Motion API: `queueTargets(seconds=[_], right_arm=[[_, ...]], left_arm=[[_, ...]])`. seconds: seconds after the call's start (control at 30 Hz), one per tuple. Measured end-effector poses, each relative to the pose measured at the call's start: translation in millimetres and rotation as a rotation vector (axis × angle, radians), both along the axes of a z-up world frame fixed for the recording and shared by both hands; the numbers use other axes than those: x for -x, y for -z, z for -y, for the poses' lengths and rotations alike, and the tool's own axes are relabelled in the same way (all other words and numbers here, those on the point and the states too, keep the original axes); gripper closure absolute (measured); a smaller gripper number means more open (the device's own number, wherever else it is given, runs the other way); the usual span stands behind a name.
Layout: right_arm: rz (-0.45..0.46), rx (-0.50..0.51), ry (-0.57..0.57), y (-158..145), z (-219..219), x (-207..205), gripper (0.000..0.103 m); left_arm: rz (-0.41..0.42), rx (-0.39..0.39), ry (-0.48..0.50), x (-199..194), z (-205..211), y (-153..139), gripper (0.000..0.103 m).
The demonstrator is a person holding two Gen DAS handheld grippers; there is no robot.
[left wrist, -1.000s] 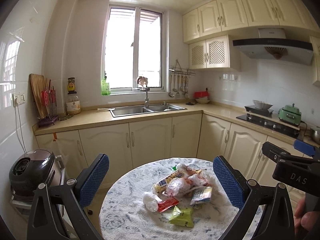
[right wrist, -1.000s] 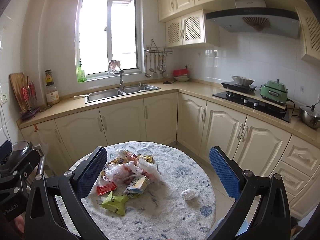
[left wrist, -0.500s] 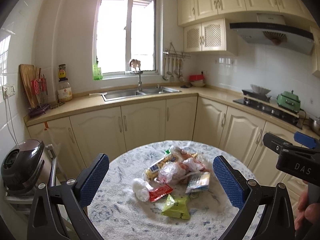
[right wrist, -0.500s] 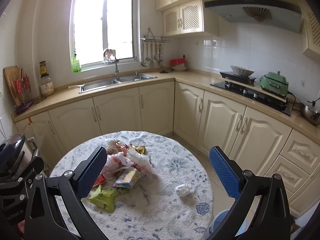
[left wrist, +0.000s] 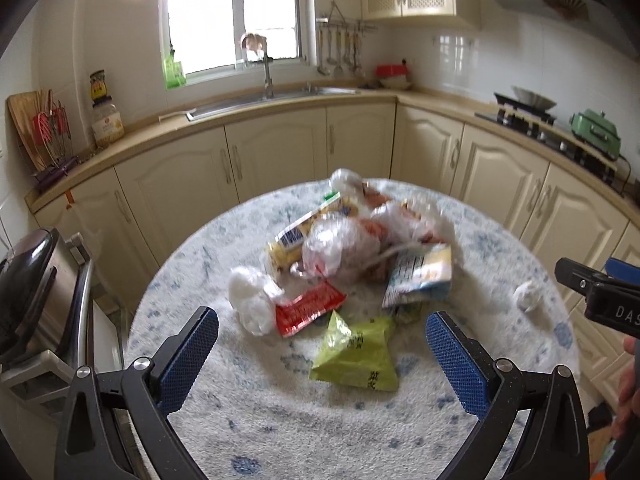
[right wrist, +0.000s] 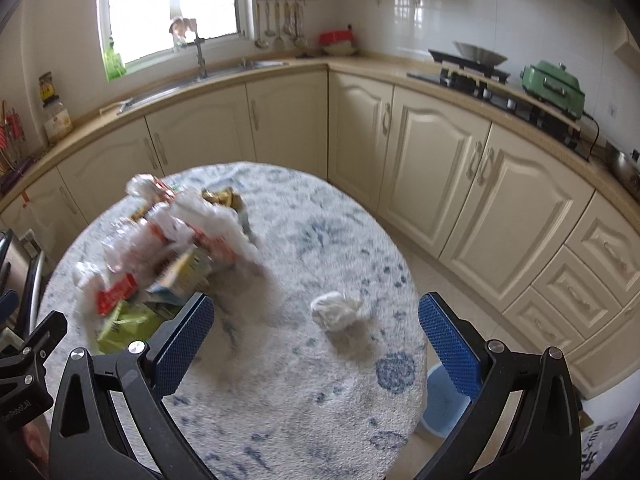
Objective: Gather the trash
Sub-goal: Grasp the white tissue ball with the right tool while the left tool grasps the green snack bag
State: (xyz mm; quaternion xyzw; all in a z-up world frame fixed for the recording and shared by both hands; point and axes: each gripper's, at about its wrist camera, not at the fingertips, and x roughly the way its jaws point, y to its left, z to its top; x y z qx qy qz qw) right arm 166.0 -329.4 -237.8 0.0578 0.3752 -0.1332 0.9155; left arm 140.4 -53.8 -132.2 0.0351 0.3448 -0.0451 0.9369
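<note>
Two claws hung wide open above the round counter (left wrist: 280, 432) with its blue-patterned white cover, neither holding anything. Most of the trash sat heaped a little left of the middle, probably so either side could reach it: a green snack packet (left wrist: 356, 354) nearest the left claw (left wrist: 322, 356), a red wrapper (left wrist: 308, 312) touching a crumpled white plastic bag (left wrist: 252, 298), a clear plastic bag (left wrist: 340, 246), a yellow-and-blue packet (left wrist: 298, 238) and a pale printed pouch (left wrist: 420, 280) leaning on the pile. The left claw was lined up so the green packet lay between its blue pads (left wrist: 190, 356), which looked like the likeliest first pick. One crumpled white tissue (right wrist: 338, 310) lay well apart from the heap, toward the right edge, and the right claw (right wrist: 316, 346) framed it between its own pads (right wrist: 182, 344), suggesting each side was taking the piece closest to it. A blue bin (right wrist: 444, 404) showed on the floor just past the counter's right rim, partly hidden, a sensible drop point for that side. Motion blur made finer labels unreadable
</note>
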Motion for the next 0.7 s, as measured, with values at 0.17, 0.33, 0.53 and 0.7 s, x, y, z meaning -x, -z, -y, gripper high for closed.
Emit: queueTargets(seconds=[0.17, 0.33, 0.53, 0.7], right_arm=[[-0.079, -0.028, 0.027, 31.5, 15.5, -10.2, 0.0], [-0.112, -0.05, 0.034, 54.7, 26.8, -24.1, 0.002], [-0.15, -0.069, 0.015, 77.2, 32.9, -44.8, 0.018], [-0.165, -0.066, -0.018, 88.7, 31.2, -52.1, 0.046]], left_arm=[[-0.061, -0.032, 0.013, -30.6, 10.8, 33.3, 0.001], [-0.097, -0.064, 0.02, -59.1, 19.5, 59.7, 0.002], [-0.162, -0.055, 0.027, -79.1, 21.6, 82.9, 0.016], [-0.247, 0.017, 0.049, -90.2, 18.6, 98.9, 0.043]])
